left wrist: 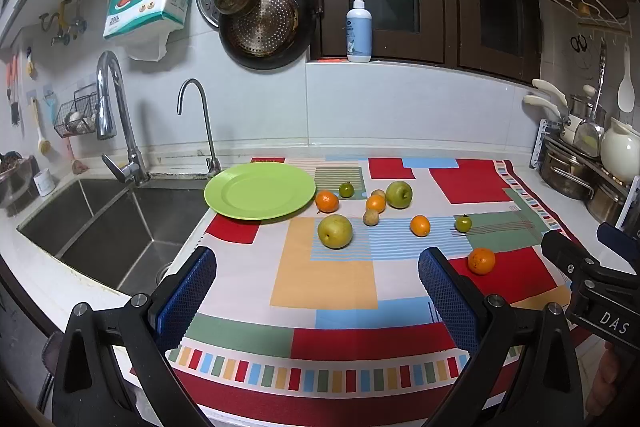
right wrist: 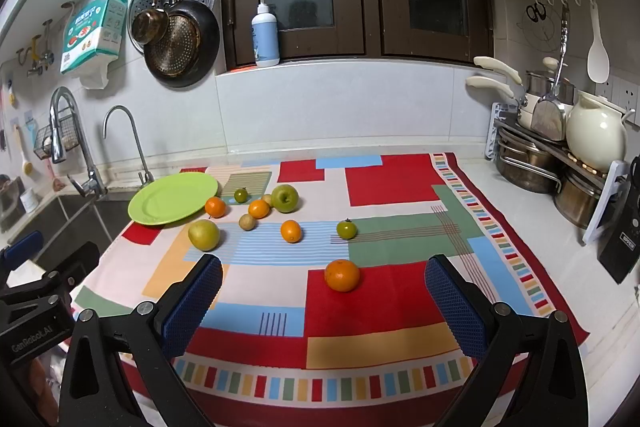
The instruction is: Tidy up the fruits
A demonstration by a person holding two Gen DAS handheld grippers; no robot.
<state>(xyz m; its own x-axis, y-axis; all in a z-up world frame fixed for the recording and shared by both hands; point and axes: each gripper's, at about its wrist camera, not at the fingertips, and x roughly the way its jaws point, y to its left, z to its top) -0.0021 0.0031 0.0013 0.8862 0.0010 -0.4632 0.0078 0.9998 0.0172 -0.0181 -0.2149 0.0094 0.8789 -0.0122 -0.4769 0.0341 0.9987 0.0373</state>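
kitchen counter with a big patchwork cloth (left wrist: 324, 283) spread over it, sink (left wrist: 104, 223) off to the left. both grippers hang over the near edge of the cloth, tilted down a bit. left gripper (left wrist: 318, 273) has its jaws spread wide, nothing between them. right gripper (right wrist: 324, 277) is just as wide and empty too, with the big orange (right wrist: 342, 275) sitting on a red patch ahead of it, not touched.

green plate (left wrist: 260, 191) sits at the far left corner of the cloth, nothing on it. all the fruit is loose on the cloth to its right: pear (left wrist: 335, 231) nearest the plate, apple (left wrist: 399, 194) further back, small oranges (left wrist: 420, 225) scattered between, a couple of tiny green tomatoes (left wrist: 463, 223) and little brownish fruits (left wrist: 371, 217).
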